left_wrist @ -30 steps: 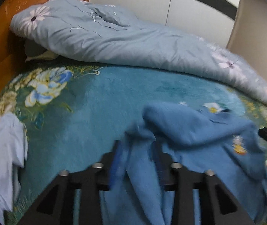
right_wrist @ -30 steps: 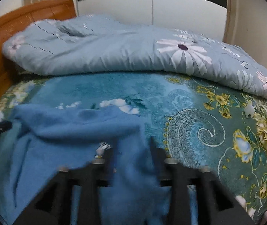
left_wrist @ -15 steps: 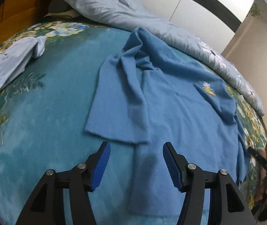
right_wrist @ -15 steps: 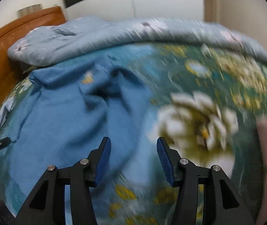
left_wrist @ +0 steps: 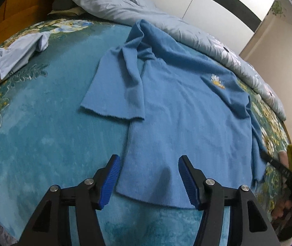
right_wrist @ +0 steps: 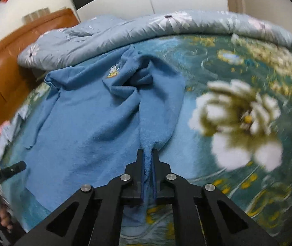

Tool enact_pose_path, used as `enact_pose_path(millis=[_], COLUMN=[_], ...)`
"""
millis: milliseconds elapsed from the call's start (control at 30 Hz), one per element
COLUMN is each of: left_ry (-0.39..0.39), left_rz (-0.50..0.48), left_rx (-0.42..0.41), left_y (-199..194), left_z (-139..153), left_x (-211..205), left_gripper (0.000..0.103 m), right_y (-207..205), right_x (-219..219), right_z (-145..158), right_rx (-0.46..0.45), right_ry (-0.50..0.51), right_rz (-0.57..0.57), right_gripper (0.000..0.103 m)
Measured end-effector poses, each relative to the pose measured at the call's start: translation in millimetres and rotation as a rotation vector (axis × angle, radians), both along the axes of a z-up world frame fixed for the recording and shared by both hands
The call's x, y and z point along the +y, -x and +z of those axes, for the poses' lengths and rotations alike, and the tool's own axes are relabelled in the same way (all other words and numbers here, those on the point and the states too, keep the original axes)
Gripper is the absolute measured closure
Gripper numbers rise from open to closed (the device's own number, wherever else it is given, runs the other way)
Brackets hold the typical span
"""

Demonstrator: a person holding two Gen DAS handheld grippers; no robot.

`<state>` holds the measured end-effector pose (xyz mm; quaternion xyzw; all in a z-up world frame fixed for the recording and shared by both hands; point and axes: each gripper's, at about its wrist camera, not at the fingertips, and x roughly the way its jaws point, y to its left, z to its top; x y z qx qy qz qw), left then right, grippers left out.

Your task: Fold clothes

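Blue sweater (left_wrist: 182, 110) lies spread face-up on the teal floral bedspread (left_wrist: 43, 135), filling the centre of the left wrist frame; a small duck emblem (left_wrist: 217, 81) shows right of centre, upper half.

Left gripper (left_wrist: 149, 181): jaws spread wide, nothing between them, hovering over the sweater's bottom hem at lower centre.

Right gripper (right_wrist: 148, 176): jaws clenched on a bunched strip of the sweater's right-side fabric (right_wrist: 158, 110), which runs up from lower centre of the right wrist frame. Probably the sleeve; creases hide where it joins the body.

Step in hand, as I judge it: folding that right side inward over the body. To do it well, lift just clear of the bed, carry the strip across in one flat sweep, and lay it parallel to the side edge so no ridge forms. Left gripper could pin the hem to stop the body dragging.

Around: left sleeve (left_wrist: 115, 78) lies folded down along the body, left of centre. Pale blue garment (left_wrist: 13, 59) at upper left, well apart. Grey floral quilt (left_wrist: 125, 4) heaped along the top edge, touching the sweater's collar end; it may snag the collar.
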<state>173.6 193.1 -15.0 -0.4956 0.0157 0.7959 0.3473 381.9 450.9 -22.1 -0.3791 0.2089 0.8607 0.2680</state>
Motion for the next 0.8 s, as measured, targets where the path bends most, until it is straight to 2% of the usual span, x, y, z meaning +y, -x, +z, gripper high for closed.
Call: enact_pose_path(millis=[133, 233, 267, 300, 433, 567, 633, 667, 700, 800], left_ry=[-0.006, -0.014, -0.014, -0.014, -0.011, -0.014, -0.016, -0.019, -0.021, -0.017], left_rz=[-0.002, -0.002, -0.003, -0.004, -0.003, 0.009, 0.017, 0.018, 0.018, 0.007], left_rx=[-0.004, -0.010, -0.013, -0.016, -0.026, -0.030, -0.035, -0.039, -0.043, -0.053], left_y=[-1.2, -0.9, -1.2, -1.4, -0.8, 1.8, 3.7, 3.9, 3.7, 2.0], left_z=[1.2, 1.7, 1.2, 0.6, -0.5, -0.1, -0.9, -1.7, -2.6, -5.1], left_x=[-3.1, -3.7, -3.7, -3.8, -5.7, -10.4, -11.7, -11.5, -11.0, -7.9], left_gripper=[0.040, 0.040, 0.040, 0.040, 0.040, 0.040, 0.040, 0.040, 0.040, 0.040], right_y=[-2.9, -5.3, -5.0, -4.7, -9.4, -26.8, -27.4, -26.6, -25.5, -18.1], right_x=[17.6, 36.3, 44.4, 54.5, 90.8, 68.8, 45.3, 33.3, 21.4, -5.6], right_z=[34.6, 64.1, 69.2, 71.3, 55.7, 55.8, 53.8, 51.6, 47.3, 20.7], right_rx=[-0.117, -0.224, -0.262, -0.288, -0.272, -0.091, -0.017, 0.011, 0.034, 0.051], right_ry=[-0.281, -0.576, -0.652, -0.684, -0.488, -0.325, -0.240, -0.199, -0.151, 0.001], right_rz=[-0.043, -0.159, -0.205, -0.237, -0.280, -0.221, -0.120, -0.069, -0.017, 0.108], right_gripper=[0.098, 0.098, 0.098, 0.098, 0.098, 0.097, 0.088, 0.071, 0.058, 0.057])
